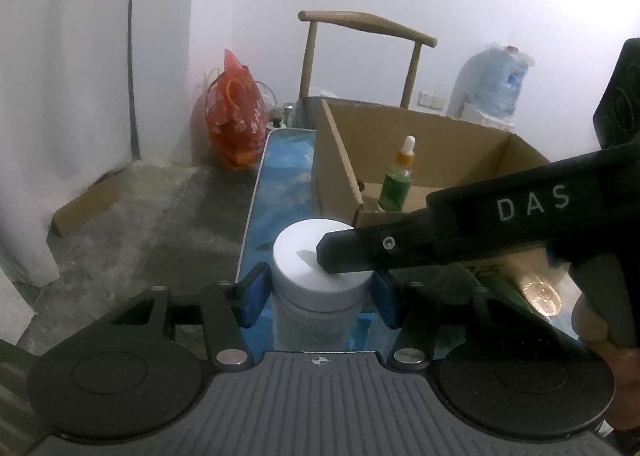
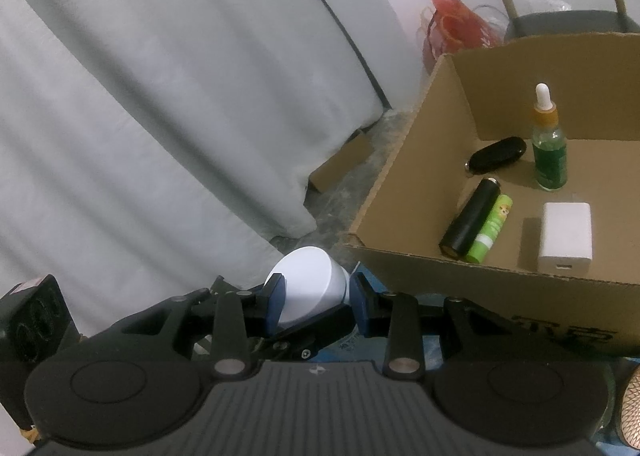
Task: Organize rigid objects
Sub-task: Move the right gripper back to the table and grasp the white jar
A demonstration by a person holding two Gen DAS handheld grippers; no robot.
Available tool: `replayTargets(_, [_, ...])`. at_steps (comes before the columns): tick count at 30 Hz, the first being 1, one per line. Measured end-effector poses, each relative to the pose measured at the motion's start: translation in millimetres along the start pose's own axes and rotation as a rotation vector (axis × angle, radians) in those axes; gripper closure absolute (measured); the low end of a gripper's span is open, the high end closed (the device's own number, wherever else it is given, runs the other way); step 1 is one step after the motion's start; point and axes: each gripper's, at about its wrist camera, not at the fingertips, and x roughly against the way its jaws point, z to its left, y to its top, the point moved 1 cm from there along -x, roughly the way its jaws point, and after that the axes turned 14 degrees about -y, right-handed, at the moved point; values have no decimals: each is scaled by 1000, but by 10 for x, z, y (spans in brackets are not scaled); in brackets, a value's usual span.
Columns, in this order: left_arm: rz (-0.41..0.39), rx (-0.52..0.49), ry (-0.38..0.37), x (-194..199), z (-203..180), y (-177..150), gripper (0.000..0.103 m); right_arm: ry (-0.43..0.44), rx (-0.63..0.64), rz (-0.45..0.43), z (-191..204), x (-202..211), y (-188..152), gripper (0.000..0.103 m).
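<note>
A white-lidded jar (image 1: pixel 320 276) stands on the blue table. My left gripper (image 1: pixel 318 296) has its blue pads on both sides of the jar, just under the lid, closed on it. My right gripper (image 2: pixel 318 302) is also shut on the jar's lid (image 2: pixel 308 284); its black finger (image 1: pixel 352 254) lies across the lid in the left wrist view. A cardboard box (image 2: pixel 404 167) holds a green dropper bottle (image 2: pixel 550 151), a black tube (image 2: pixel 470 219), a green tube (image 2: pixel 490 228), a black fob (image 2: pixel 498 155) and a white charger (image 2: pixel 566 238).
The box (image 1: pixel 336 159) sits on the blue table (image 1: pixel 276 183) right behind the jar. A wooden chair (image 1: pixel 360 55), a red bag (image 1: pixel 236 115) and a water jug (image 1: pixel 496 79) stand beyond. White curtains (image 2: pixel 160 115) hang at the left.
</note>
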Motion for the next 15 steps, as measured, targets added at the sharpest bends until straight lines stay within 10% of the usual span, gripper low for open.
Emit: replayTargets(15, [-56,-17,27,231,-64,2,50,14,42,-30,206,116,12,64])
